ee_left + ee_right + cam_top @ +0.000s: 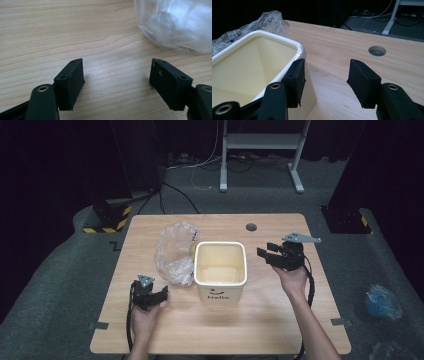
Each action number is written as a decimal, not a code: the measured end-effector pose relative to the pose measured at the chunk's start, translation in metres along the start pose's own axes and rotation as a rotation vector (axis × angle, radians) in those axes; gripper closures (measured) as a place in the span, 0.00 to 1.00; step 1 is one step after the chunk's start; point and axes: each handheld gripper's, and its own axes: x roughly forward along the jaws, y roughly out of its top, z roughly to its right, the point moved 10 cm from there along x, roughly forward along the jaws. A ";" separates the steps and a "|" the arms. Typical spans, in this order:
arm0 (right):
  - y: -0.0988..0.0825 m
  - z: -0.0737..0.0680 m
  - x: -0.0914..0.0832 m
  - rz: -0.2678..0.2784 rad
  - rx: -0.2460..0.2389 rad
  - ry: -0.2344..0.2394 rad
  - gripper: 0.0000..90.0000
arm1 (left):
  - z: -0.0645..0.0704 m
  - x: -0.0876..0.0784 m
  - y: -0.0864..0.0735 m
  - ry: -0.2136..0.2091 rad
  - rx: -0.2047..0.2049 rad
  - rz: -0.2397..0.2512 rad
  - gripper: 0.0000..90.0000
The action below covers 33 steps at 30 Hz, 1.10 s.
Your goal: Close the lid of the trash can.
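Nothing is started: my left hand-held gripper (161, 296) and right hand-held gripper (265, 250) gape empty beside the cream square plastic bin (220, 270) and crumpled clear plastic bag (175, 251) mid-frame.

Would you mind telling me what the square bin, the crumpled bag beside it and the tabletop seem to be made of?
Bin: probably moulded plastic, cream, glossy; its rim catches highlights. Bag: thin clear plastic film, crinkled and shiny. Tabletop: light wood or wood-look laminate, matte, with printed-looking grain; which one is unclear.
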 end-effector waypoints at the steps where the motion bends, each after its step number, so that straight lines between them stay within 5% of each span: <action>1: -0.001 0.001 -0.001 0.001 0.000 -0.003 0.53 | 0.000 0.000 0.000 0.000 0.000 0.000 0.31; 33: -0.016 0.016 -0.024 0.032 0.032 -0.030 0.54 | 0.000 0.000 0.000 0.001 0.000 0.000 0.31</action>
